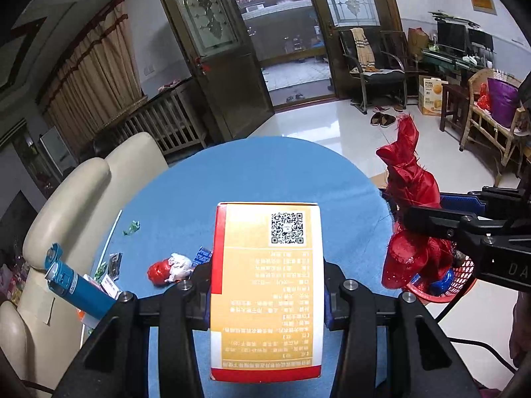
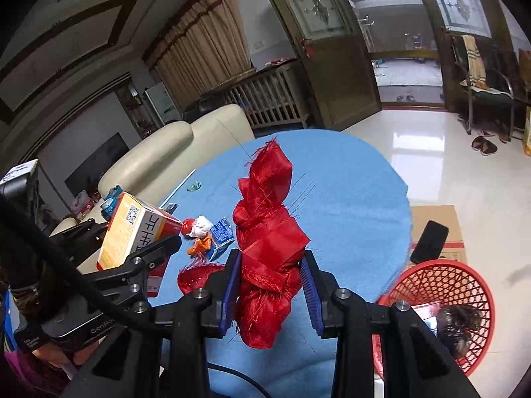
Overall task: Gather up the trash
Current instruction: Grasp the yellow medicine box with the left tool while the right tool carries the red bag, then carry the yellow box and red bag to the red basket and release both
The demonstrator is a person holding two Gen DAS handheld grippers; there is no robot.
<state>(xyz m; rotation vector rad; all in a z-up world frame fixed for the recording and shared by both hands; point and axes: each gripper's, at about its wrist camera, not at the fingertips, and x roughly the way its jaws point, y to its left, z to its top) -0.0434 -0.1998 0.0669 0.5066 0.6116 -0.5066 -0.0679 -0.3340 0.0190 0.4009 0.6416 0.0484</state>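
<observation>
**Both claws loaded, basket off the table's right edge**

Left gripper (image 1: 267, 293) clenched on a yellow carton (image 1: 267, 285), held up over the blue table (image 1: 252, 172). Carton looks light, stiff, probably empty; the side grip suits it, squeeze harder and it may dent. Right gripper (image 2: 270, 293) clamped on a red ribbon bundle (image 2: 268, 252): soft, floppy, frayed threads could snag. Red basket (image 2: 441, 285) sits low, just past the table edge, partly filled. Open floor beyond. Small scraps (image 1: 171, 267) remain on the table.
</observation>
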